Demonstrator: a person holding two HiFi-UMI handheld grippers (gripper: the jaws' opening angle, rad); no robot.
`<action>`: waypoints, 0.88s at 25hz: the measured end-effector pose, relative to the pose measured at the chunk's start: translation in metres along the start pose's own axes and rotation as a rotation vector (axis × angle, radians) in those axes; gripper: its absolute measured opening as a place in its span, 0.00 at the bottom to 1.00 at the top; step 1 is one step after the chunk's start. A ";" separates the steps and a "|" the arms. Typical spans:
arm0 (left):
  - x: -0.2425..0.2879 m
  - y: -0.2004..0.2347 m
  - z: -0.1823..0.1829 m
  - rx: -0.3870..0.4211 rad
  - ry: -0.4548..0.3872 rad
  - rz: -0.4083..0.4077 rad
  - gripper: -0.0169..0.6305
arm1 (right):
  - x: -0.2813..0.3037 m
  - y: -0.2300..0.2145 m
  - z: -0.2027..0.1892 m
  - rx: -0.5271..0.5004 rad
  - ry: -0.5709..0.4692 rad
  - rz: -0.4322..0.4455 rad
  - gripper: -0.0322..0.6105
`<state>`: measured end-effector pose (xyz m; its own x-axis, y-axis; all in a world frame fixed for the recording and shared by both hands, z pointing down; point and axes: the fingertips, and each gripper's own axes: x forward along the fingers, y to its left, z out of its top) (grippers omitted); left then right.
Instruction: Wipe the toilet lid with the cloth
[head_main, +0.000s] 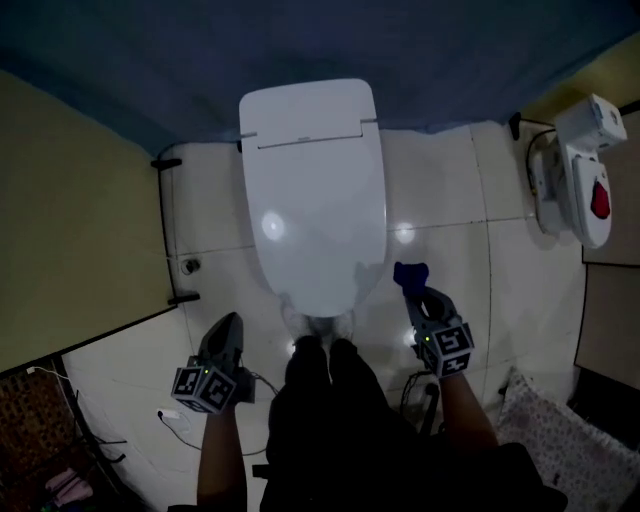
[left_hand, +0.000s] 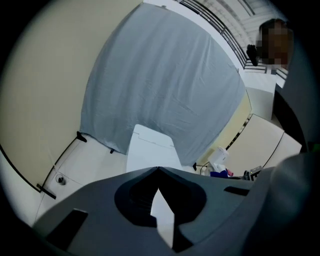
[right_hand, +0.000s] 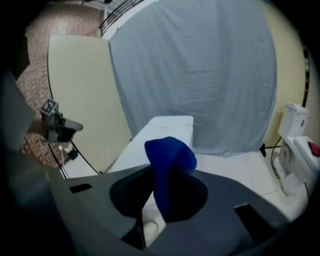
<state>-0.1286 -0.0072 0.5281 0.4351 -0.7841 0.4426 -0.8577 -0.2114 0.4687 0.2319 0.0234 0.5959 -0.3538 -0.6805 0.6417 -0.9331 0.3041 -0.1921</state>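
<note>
A white toilet with its lid (head_main: 318, 215) down stands in the middle of the head view, its tank end far from me. My right gripper (head_main: 413, 283) hovers beside the lid's near right corner, shut on a blue cloth (head_main: 410, 275) that sticks up from its jaws (right_hand: 169, 160). The lid (right_hand: 156, 134) stretches away behind the cloth in the right gripper view. My left gripper (head_main: 224, 335) hangs low at the near left of the toilet, its jaws closed tip to tip with nothing between them. The lid (left_hand: 150, 149) appears beyond those jaws.
A grey-blue curtain (left_hand: 160, 85) hangs behind the toilet. A cream partition (head_main: 70, 220) stands at the left. A white floor appliance with a red part (head_main: 580, 175) sits at the right. Cables (head_main: 180, 425) lie on the tiled floor near my feet (head_main: 318, 325).
</note>
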 end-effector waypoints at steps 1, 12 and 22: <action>-0.014 -0.006 0.017 -0.010 -0.024 0.000 0.01 | -0.021 0.005 0.021 0.032 -0.055 0.018 0.13; -0.170 -0.052 0.224 0.120 -0.412 -0.053 0.01 | -0.203 0.020 0.211 0.045 -0.568 -0.023 0.14; -0.323 -0.070 0.240 0.214 -0.603 -0.076 0.01 | -0.301 0.088 0.253 0.082 -0.818 -0.064 0.13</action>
<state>-0.2745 0.1210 0.1687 0.3200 -0.9395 -0.1221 -0.8932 -0.3421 0.2919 0.2405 0.0868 0.1981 -0.2052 -0.9751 -0.0839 -0.9436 0.2199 -0.2476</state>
